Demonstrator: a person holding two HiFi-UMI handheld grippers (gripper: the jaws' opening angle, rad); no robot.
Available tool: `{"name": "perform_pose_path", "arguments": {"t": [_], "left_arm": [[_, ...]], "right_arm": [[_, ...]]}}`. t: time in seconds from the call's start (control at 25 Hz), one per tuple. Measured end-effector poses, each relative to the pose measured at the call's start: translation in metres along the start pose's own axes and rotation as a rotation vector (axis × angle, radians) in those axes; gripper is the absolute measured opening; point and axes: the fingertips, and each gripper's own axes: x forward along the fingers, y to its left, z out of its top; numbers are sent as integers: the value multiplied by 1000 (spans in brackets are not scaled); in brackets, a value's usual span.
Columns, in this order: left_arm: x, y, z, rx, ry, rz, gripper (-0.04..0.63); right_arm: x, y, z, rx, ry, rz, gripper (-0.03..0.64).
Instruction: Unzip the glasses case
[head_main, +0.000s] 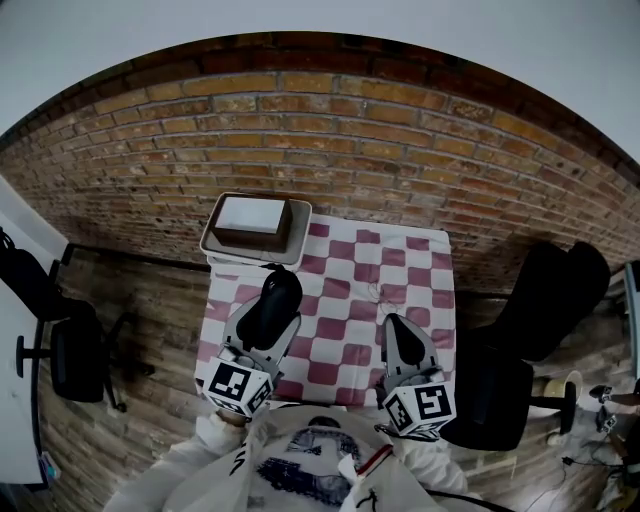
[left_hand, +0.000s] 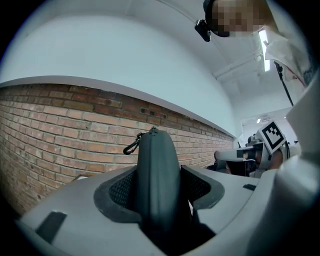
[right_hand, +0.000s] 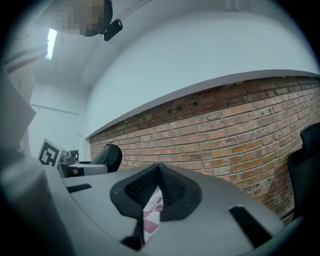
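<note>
Head view: both grippers reach forward, level, from the near edge over the checked cloth (head_main: 350, 290). The left gripper (head_main: 268, 322) angles slightly right and holds the black case (head_main: 281, 290) over the cloth's left half. The right gripper (head_main: 401, 328) is well apart from it, over the right half. A tray (head_main: 212, 240) with a box (head_main: 250, 220) sits at the far left corner.

Left gripper view: the jaws clamp the case from both sides. It stands on edge with its clip (left_hand: 131, 146) at the top, hanging left, and a brick wall (left_hand: 60, 130) behind.

Right gripper view: the jaws are pressed together with nothing between them. The cloth shows below.
</note>
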Motion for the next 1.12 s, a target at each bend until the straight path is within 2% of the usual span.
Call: {"name": "perform_pose_path", "arguments": {"t": [0.64, 1.12], "left_arm": [[20, -10, 0, 2, 6, -40, 259], [22, -6, 1, 22, 12, -34, 259]], "right_arm": [[7, -6, -5, -6, 17, 10, 12], [15, -2, -6, 2, 26, 24, 12]]}}
